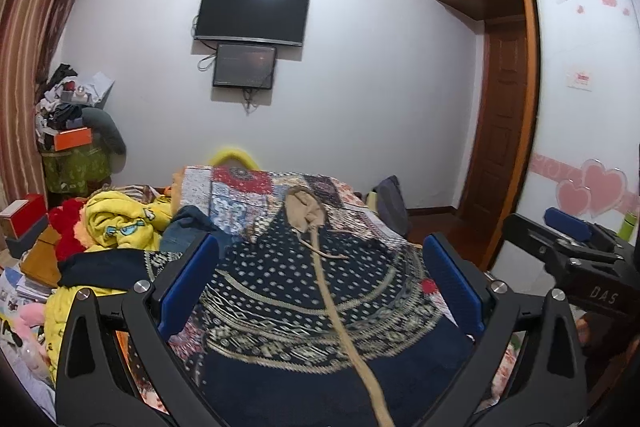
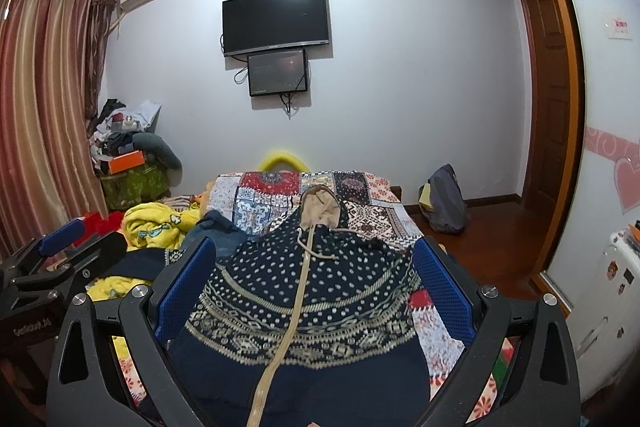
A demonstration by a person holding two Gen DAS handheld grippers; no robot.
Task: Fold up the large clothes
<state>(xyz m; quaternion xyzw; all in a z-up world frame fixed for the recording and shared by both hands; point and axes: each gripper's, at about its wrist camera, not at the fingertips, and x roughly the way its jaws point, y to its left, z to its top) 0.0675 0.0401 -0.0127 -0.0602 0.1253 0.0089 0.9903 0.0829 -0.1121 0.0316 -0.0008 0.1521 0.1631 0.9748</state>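
Observation:
A large dark navy patterned hooded jacket with a beige zip strip and beige-lined hood lies spread flat on the patchwork bedspread, hood at the far end. It also shows in the right wrist view. My left gripper is open, its blue pads wide apart above the jacket's lower part, holding nothing. My right gripper is open too, above the same jacket. The right gripper also shows at the right edge of the left wrist view. The left gripper also shows at the left of the right wrist view.
A pile of yellow and red clothes and dark jeans lies on the bed's left side. Boxes and clutter stand by the curtain. A grey backpack sits on the floor to the right. A wardrobe stands at right.

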